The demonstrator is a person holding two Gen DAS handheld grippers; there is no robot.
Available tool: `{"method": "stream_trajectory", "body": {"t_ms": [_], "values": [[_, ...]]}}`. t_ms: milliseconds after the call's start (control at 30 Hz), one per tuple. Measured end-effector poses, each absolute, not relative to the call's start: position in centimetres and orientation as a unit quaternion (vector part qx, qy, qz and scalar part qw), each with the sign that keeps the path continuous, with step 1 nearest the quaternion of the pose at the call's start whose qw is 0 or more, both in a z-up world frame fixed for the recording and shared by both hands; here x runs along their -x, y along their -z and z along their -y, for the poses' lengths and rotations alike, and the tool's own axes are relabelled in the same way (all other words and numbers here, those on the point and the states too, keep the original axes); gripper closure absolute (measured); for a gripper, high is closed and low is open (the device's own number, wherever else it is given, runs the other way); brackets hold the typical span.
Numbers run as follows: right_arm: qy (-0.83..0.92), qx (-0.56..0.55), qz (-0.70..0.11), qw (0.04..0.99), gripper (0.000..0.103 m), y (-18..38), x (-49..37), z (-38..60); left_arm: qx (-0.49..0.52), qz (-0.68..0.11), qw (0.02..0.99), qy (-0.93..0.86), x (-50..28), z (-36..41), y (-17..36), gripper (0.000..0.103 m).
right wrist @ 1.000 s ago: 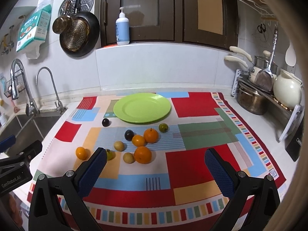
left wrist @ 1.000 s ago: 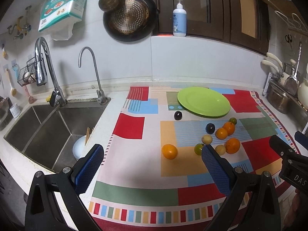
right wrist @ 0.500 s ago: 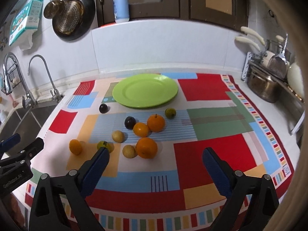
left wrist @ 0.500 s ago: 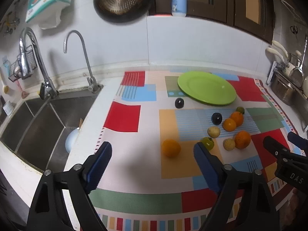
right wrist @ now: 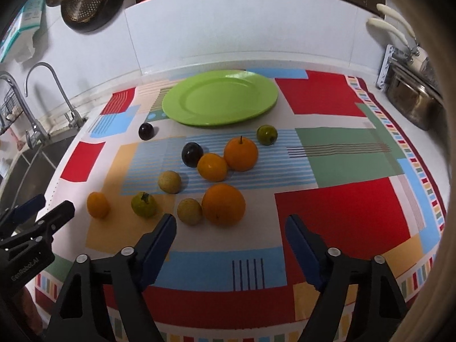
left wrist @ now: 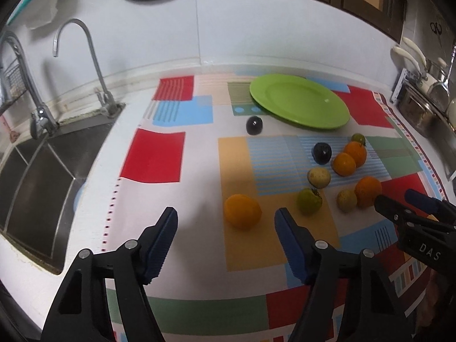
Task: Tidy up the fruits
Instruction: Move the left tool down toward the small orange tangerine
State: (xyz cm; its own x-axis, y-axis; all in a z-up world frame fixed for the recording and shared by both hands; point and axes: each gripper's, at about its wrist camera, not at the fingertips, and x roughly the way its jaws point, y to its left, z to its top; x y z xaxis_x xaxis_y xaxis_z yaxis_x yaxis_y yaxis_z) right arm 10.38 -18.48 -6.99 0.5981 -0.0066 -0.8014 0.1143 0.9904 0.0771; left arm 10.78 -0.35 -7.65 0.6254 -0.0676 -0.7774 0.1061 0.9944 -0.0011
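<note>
Left tongs (left wrist: 226,222): spread wide, nothing between the blue pads, hovering over the patterned cloth (left wrist: 159,154) on the surface. A lone orange (left wrist: 242,211) sits just ahead of them, nearer the right pad, on the yellow patch. A green fruit with a stem (left wrist: 309,201) lies just past the right pad's tip.

Right tongs (right wrist: 230,226): also spread wide, holding nothing. A big orange (right wrist: 223,204) sits just ahead in the gap, toward the left pad. A pale yellow fruit (right wrist: 189,211) touches that orange on its left side and sits just beside the left pad's tip.

Other fruit, right wrist view:
- second pale yellow fruit (right wrist: 170,181), behind the first
- two oranges touching each other, one with a stem (right wrist: 240,154), one smaller (right wrist: 212,167)
- dark plum (right wrist: 192,154) against the smaller orange
- green round fruit (right wrist: 266,134), just right of the stemmed orange, near the plate
- second dark plum (right wrist: 146,131), apart from the cluster, near the plate's left rim

Green plate (right wrist: 199,122): at the back of the cloth, no fruit on it. All fruit lies on the cloth.

Sink (left wrist: 37,176): left of the cloth, something pale blue and round inside by the near wall, can't tell what. Two taps (left wrist: 94,57) behind it.
</note>
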Motion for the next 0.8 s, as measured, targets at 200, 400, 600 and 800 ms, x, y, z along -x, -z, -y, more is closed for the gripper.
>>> {"method": "stream_trajectory", "body": {"t_ms": [200,400,600,800], "values": [[0.031,-0.066,-0.461,0.884,0.033,7.7,-11.4,18.5,-0.024,-0.443,0.894,0.06,-12.0,0.8,8.5,0.04],[0.029,-0.07,-0.471,0.879,0.04,8.2,-12.3,18.7,-0.021,-0.459,0.886,0.07,-13.1,1.0,9.3,0.049],[0.021,-0.073,-0.479,0.875,0.048,8.7,-13.1,18.8,-0.017,-0.472,0.878,0.08,-13.6,1.2,10.0,0.056],[0.017,-0.079,-0.484,0.871,0.052,9.1,-13.6,19.0,-0.015,-0.48,0.873,0.086,-13.9,1.3,10.5,0.063]]}}
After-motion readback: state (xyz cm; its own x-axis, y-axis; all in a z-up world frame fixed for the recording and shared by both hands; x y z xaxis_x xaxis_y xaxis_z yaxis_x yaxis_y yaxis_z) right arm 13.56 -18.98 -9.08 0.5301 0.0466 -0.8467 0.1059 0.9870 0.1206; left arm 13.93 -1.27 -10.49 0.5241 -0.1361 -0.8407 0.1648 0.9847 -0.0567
